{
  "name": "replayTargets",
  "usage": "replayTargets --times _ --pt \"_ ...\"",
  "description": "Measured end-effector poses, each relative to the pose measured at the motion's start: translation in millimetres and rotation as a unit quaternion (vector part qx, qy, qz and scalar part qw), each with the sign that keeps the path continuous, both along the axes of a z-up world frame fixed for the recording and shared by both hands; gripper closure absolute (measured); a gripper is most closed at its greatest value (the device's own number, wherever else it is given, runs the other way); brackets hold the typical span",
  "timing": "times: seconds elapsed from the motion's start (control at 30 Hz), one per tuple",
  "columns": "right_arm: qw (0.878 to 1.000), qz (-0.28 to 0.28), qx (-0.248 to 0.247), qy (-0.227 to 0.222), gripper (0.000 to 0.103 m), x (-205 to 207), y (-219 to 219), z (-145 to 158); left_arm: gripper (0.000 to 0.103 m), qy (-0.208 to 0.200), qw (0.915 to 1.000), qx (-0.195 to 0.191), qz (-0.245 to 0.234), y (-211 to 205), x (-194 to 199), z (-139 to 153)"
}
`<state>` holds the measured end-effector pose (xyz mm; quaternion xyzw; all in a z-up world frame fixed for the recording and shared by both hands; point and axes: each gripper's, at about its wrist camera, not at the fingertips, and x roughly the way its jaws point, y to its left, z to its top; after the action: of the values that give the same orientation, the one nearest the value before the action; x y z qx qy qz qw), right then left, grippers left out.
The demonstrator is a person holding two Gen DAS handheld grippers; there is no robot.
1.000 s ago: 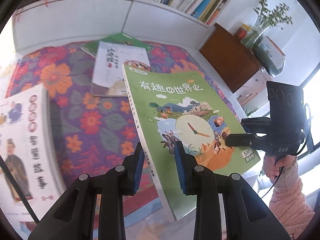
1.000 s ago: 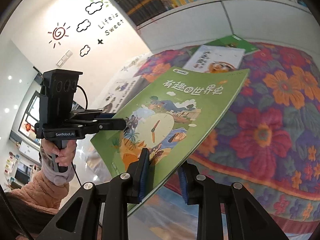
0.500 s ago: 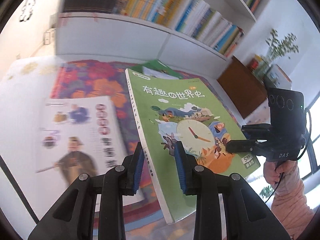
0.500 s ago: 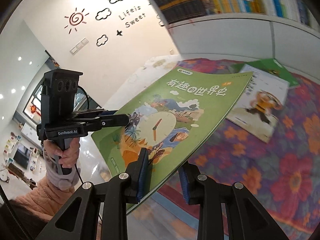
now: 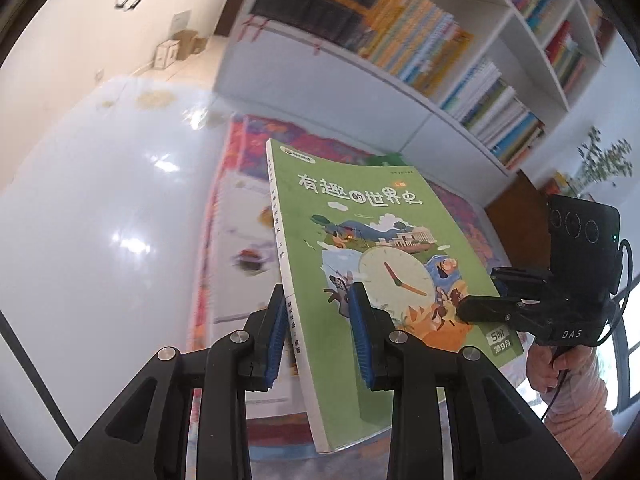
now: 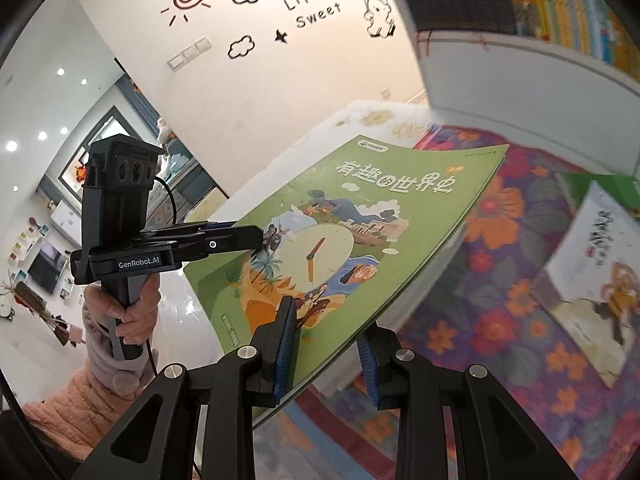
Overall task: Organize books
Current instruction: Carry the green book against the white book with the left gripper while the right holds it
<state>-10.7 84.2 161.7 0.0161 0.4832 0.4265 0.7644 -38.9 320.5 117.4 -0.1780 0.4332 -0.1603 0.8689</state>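
In the left wrist view, above the floral cloth [image 5: 256,148]: we list one green book [image 5: 372,264], thin, glossy softcover with a clock picture, held in the air. Our left gripper [image 5: 318,334] has its fingers nearly closed, blue ribbed pads clamped on the spine edge. The right gripper [image 5: 478,308] pinches the opposite corner. Behind: a white bookshelf [image 5: 400,92] packed with upright spines; a pale book [image 5: 240,248] lying flat on the cloth, blurred.

In the right wrist view: the same green book [image 6: 360,240], cover bowed slightly, sagging between the two grips. Right gripper [image 6: 328,346], fingers closed narrowly on its lower edge; left gripper [image 6: 244,236] closed on the far corner. A white illustrated book [image 6: 592,280] lies flat on the cloth, well apart.

Handling note, our judgement: we should keep both grips level and matched so the limp cover does not buckle or slide off the pads, then lower it squarely onto a stack.
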Motion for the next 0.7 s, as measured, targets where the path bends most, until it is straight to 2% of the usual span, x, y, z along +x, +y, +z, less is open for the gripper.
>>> replayTargets --times 0.27,0.7 --pt "0.999 0.005 -0.006 0.035 0.075 14.3 23.4 -32.1 0.076 0.025 0.9996 -0.011 0.011 18.9 8.6 -31.6" --pt "0.996 -0.005 -0.025 0.081 0.067 17.8 30.1 -54.4 0.077 0.037 0.9993 -0.001 0.008 20.1 6.9 -45.0"
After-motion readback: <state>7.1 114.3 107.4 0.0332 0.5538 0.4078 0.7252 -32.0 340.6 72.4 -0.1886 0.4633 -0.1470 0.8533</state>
